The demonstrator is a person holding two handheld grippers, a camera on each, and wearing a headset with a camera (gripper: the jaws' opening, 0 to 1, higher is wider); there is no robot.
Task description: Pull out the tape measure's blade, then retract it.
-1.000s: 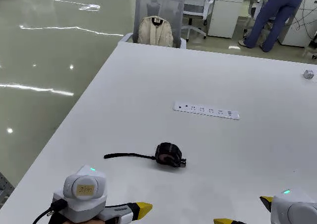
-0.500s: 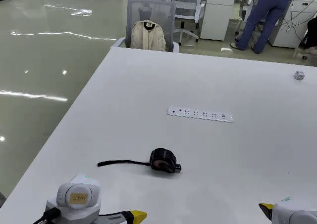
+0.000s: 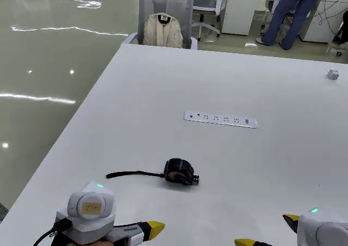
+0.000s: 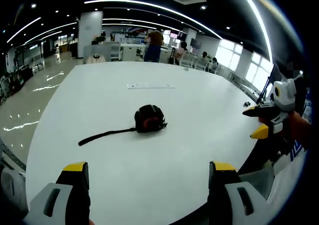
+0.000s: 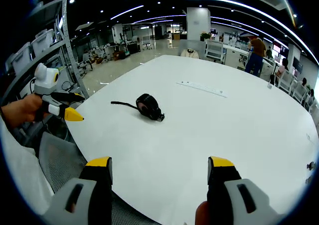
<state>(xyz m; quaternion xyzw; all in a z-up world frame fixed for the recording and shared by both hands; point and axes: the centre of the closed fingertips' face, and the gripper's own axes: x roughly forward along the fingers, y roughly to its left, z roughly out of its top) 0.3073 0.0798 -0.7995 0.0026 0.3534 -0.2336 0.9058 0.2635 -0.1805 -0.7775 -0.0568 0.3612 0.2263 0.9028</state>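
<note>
A black tape measure [image 3: 180, 171] with a reddish face lies on the white table [image 3: 228, 88], its black wrist strap [image 3: 133, 174] trailing to the left. It also appears in the left gripper view as the tape measure [image 4: 149, 119] and in the right gripper view as the tape measure [image 5: 148, 106]. My left gripper [image 4: 147, 177] is open, well short of it, near the table's front edge; in the head view it sits at the bottom left [image 3: 155, 228]. My right gripper [image 5: 159, 172] is open too, at the bottom right [image 3: 266, 232], with nothing between its jaws.
A white power strip [image 3: 219, 119] lies beyond the tape measure. A small crumpled object [image 3: 333, 74] sits at the far right of the table. A chair with a cream jacket [image 3: 162, 29] stands at the far end. A person [image 3: 291, 12] stands by desks in the background.
The head camera shifted a little, so the scene slid in the picture. The tape measure lies as before, and both grippers stay low at the front edge.
</note>
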